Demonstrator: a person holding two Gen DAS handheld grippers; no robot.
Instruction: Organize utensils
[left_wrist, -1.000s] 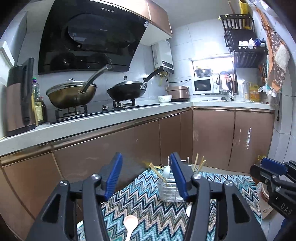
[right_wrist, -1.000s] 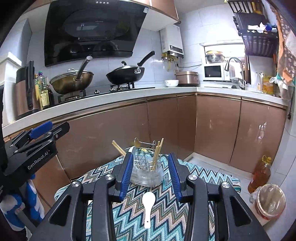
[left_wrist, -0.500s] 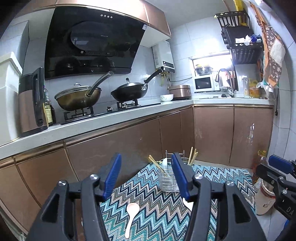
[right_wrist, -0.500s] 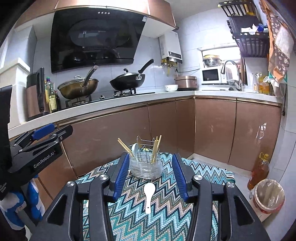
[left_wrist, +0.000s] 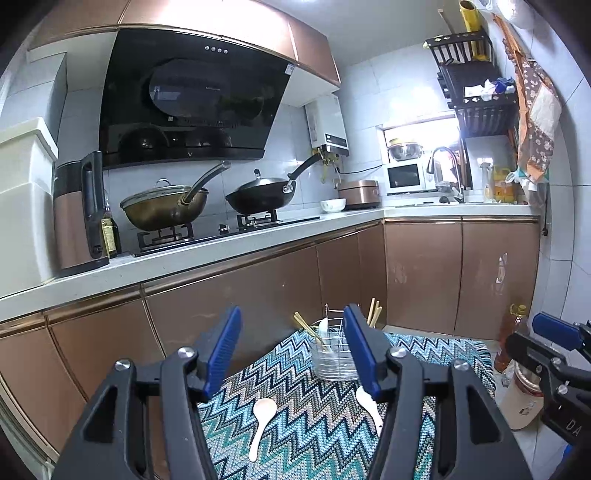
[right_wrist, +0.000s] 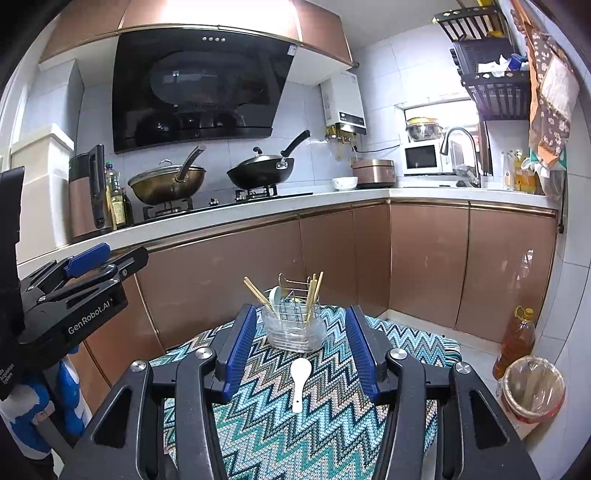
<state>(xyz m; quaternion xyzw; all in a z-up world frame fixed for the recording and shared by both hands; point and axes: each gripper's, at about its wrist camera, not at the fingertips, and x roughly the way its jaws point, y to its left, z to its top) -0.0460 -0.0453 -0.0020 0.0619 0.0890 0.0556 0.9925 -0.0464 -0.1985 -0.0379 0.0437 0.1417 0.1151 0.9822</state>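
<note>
From the left wrist camera, the left gripper (left_wrist: 291, 350) hangs above a bench draped in a zigzag-patterned cloth (left_wrist: 321, 413), its jaws spread wide with nothing between them. A beige spoon (left_wrist: 263, 417) lies flat on the cloth below the gap, bowl toward the far side. A white spoon (left_wrist: 367, 404) lies to its right, partly hidden behind the right-hand blue finger. Farther back stands a clear utensil holder (left_wrist: 334, 356) with a wire frame, chopsticks (left_wrist: 306, 326) and a spoon sticking out of it. The right gripper (left_wrist: 554, 354) shows at the right edge, off the cloth.

From the right wrist camera, the right gripper (right_wrist: 301, 349) hovers over the same cloth (right_wrist: 314, 424), jaws spread and empty. The white spoon (right_wrist: 299, 382) lies straight between the fingers, bowl toward the holder (right_wrist: 295, 326), just short of it. Chopsticks (right_wrist: 312, 295) lean out of the holder on both sides. The left gripper (right_wrist: 92, 264) sits at the left edge; whether its jaws are parted I cannot tell from here. A lined bin (right_wrist: 533, 391) and an oil bottle (right_wrist: 515, 341) stand on the floor to the right.
</note>
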